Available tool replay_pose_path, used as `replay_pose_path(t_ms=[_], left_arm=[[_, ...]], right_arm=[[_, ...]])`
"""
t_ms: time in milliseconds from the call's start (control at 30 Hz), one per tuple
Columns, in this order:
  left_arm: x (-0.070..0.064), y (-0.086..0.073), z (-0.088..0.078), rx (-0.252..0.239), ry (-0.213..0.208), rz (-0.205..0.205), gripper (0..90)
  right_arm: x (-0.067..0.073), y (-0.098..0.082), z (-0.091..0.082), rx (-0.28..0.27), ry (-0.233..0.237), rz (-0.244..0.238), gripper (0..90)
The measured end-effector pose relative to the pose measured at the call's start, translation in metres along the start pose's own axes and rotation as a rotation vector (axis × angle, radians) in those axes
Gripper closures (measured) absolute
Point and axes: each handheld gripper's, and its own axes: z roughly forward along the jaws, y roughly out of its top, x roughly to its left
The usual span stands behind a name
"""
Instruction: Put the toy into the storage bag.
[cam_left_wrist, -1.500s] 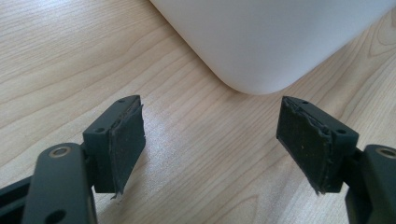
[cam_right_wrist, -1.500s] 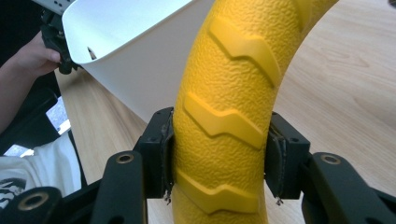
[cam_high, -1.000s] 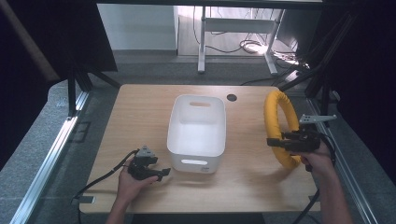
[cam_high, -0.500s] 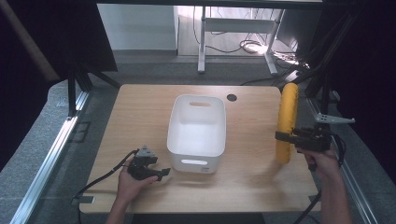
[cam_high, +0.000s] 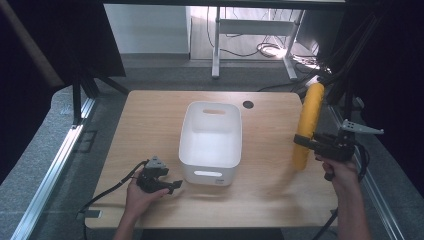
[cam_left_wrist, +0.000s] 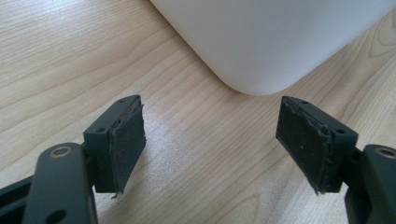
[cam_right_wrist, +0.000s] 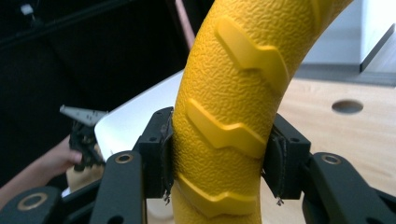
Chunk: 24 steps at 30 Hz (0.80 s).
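High view: white bin (cam_high: 210, 142) mid-table, yellow ring (cam_high: 307, 126) upright on edge right of the bin, clamped by right gripper (cam_high: 311, 142); left gripper (cam_high: 170, 186) resting by the bin's near-left corner. Left gripper view: jaws wide apart, empty, just short of the bin's rounded corner. Right gripper view: pads (cam_right_wrist: 163, 154) squeezing the ring's ridged body. Probably mid-carry; next, lifting over the bin's rim, then releasing inside.
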Motion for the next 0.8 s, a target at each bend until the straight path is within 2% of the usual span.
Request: replay_pose_path(t_ms=[67, 100, 167, 367, 600, 633, 800], left_arm=[[0.0, 0.0, 0.0, 0.001, -0.001, 0.0, 24.1], [0.0, 0.0, 0.0, 0.001, -0.002, 0.0, 24.1], [0.0, 0.0, 0.0, 0.0, -0.001, 0.0, 24.1], [0.0, 0.0, 0.0, 0.001, -0.002, 0.0, 24.1], [0.0, 0.0, 0.001, 0.001, -0.005, 0.0, 24.1], [0.0, 0.0, 0.001, 0.0, -0.005, -0.001, 24.1], [0.0, 0.0, 0.001, 0.002, -0.006, 0.0, 24.1]], right_arm=[[0.003, 0.001, 0.0, -0.037, -0.012, 0.006, 50.3], [0.005, 0.001, 0.0, -0.073, -0.019, 0.006, 50.2], [0.007, 0.002, 0.001, -0.087, -0.023, 0.014, 50.2], [0.015, -0.001, 0.012, -0.173, -0.074, 0.035, 50.1], [0.022, -0.004, 0.025, -0.219, -0.117, 0.042, 50.1], [0.027, -0.005, 0.031, -0.232, -0.141, 0.033, 50.1], [0.038, -0.006, 0.041, -0.263, -0.184, 0.008, 50.0]])
